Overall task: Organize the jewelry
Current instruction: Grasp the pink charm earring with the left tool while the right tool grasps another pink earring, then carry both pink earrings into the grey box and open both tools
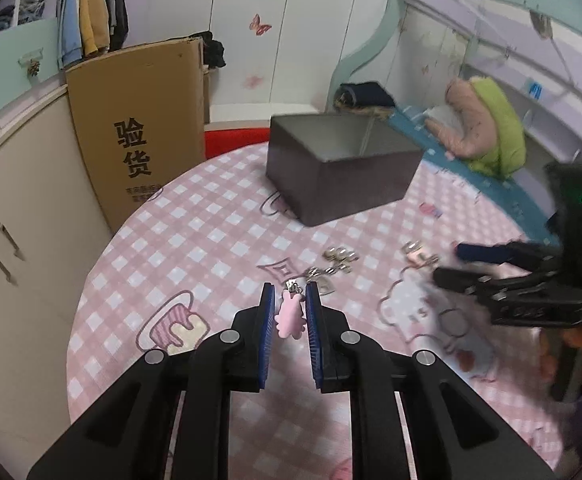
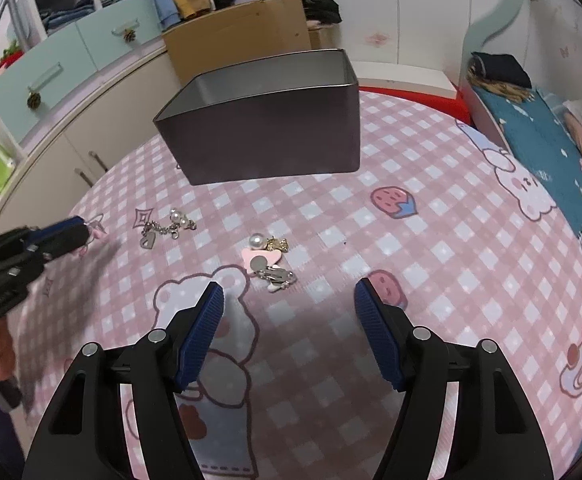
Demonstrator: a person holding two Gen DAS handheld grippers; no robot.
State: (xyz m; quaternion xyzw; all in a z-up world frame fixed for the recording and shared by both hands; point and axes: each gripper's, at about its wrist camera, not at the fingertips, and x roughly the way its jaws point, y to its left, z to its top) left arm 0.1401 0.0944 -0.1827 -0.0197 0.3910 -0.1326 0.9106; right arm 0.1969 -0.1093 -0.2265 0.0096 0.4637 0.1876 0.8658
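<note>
My left gripper [image 1: 289, 300] is shut on a pink hair clip [image 1: 289, 317] with a metal clasp, held just above the pink checked cloth; it also shows in the right wrist view [image 2: 87, 226]. A silver chain with pearls [image 2: 167, 226] lies beside it. My right gripper [image 2: 289, 292] is open and empty, just short of a pink heart clip with a pearl and metal pieces [image 2: 269, 264]. The right gripper shows blurred in the left wrist view [image 1: 447, 264]. A dark open tin box [image 2: 267, 128] stands at the far side of the table [image 2: 431, 280].
A tall cardboard box [image 1: 139, 128] leans on cream cabinets at the left. A bed with a blue sheet [image 2: 551, 140] and pink and green bedding runs along the right. White wardrobe doors stand behind.
</note>
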